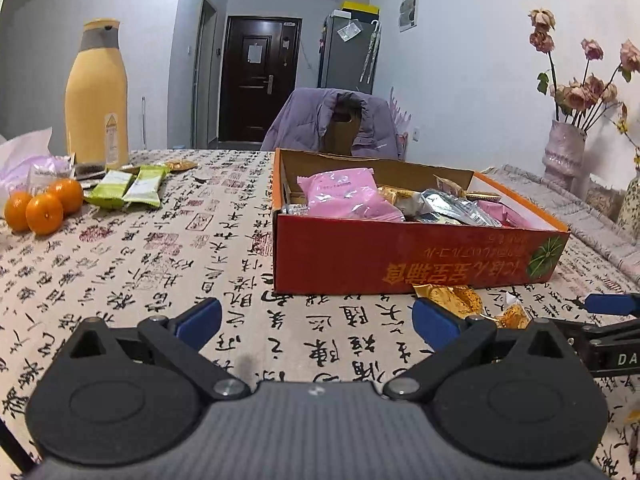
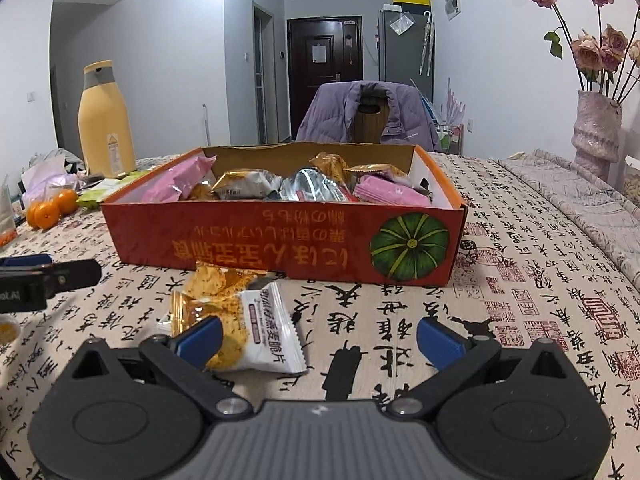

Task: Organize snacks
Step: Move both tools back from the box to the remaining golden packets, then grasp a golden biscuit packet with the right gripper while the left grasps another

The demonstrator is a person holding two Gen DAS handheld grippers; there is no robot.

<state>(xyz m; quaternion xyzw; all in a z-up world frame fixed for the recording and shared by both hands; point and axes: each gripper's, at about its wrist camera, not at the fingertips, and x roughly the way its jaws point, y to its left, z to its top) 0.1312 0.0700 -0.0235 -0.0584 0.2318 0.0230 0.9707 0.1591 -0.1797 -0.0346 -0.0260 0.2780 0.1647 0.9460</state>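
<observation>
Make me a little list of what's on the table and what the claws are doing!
box: red box, open, full of snacks
loose snacks: white packet and gold packets in front of the box
far left: three oranges, green packets, yellow bottle
left claw: open, empty
right claw: open, empty, beside the white packet
</observation>
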